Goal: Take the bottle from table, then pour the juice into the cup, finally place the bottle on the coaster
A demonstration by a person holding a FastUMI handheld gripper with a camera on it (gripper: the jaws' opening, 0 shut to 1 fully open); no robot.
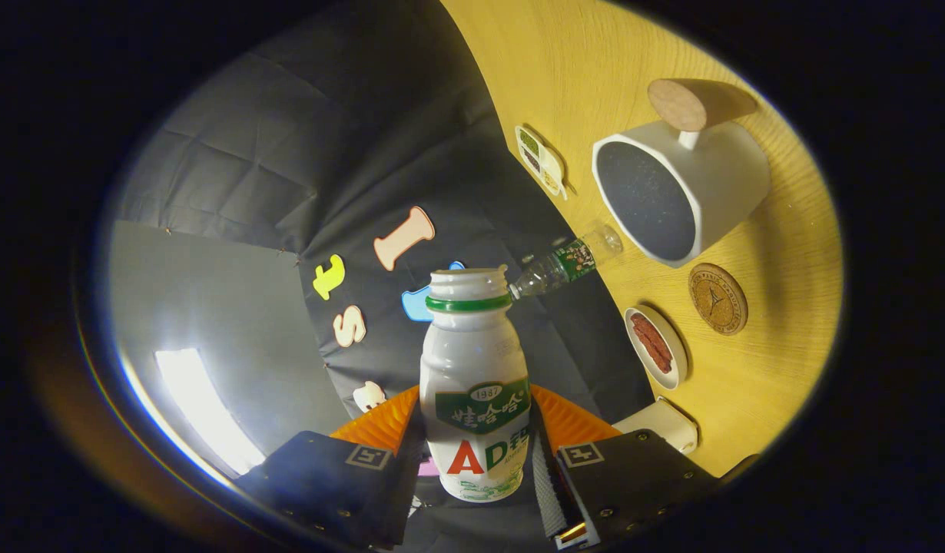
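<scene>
On the left, a quilted dark cloth wall [288, 153] is seen, with a bright rectangular patch of light [203, 415] below it. In the middle, a white plastic bottle [475, 384] with a green neck ring and an open, capless mouth is held between the 2 fingers of the gripper [472, 468]; both fingers are pressed against its lower sides, so the tongs are clamped on the bottle. The bottle is lifted clear of the table, and the whole scene appears tilted. Just beyond its mouth, a small clear plastic bottle [566, 265] with a green label is seen at the edge of the table. To the right, the pale wooden table [595, 69] with a fine grain is laid out: a small flat divided dish [541, 160] lies far off, and a white cylindrical cup [676, 188] with a dark inside is found near it, a round cork-topped piece [688, 104] beside it. Nearer the fingers, an oval white dish [655, 347] holding reddish strips is seen, and just to its right lies a round cork coaster [717, 298], apart from the cup.
</scene>
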